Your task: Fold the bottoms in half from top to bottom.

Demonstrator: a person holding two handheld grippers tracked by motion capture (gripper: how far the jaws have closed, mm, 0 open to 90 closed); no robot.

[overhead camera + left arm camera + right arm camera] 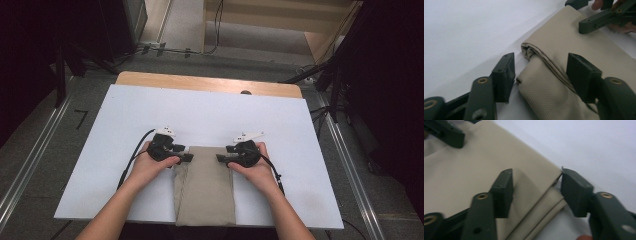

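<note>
At the left, the left claw [186,158] lies low on the counter [125,130], pointing inward at the far left corner of the cloth [205,185]. In the left gripper view its jaws stand about half open around that corner: one pad sits on the bare board just beside the bunched, stitched edge, the other rests over the fabric, and neither clearly presses yet, so nothing is held. That straddle looks meant to catch all the folded layers at once when the jaws meet. The cloth, a tan folded piece, lies flat in the near middle of the counter, its long sides running away from the person and its near end at the board's front edge. To the right, the right claw [223,159] mirrors the first at the far right corner. In the right gripper view its jaws are likewise half spread, one pad over the top layer, the other just off the corner on the white surface, with the stacked folds between them and no firm pinch showing. Both hands working the two far corners together suggests a matched grip, likely so the end can be lifted evenly for another fold.
</note>
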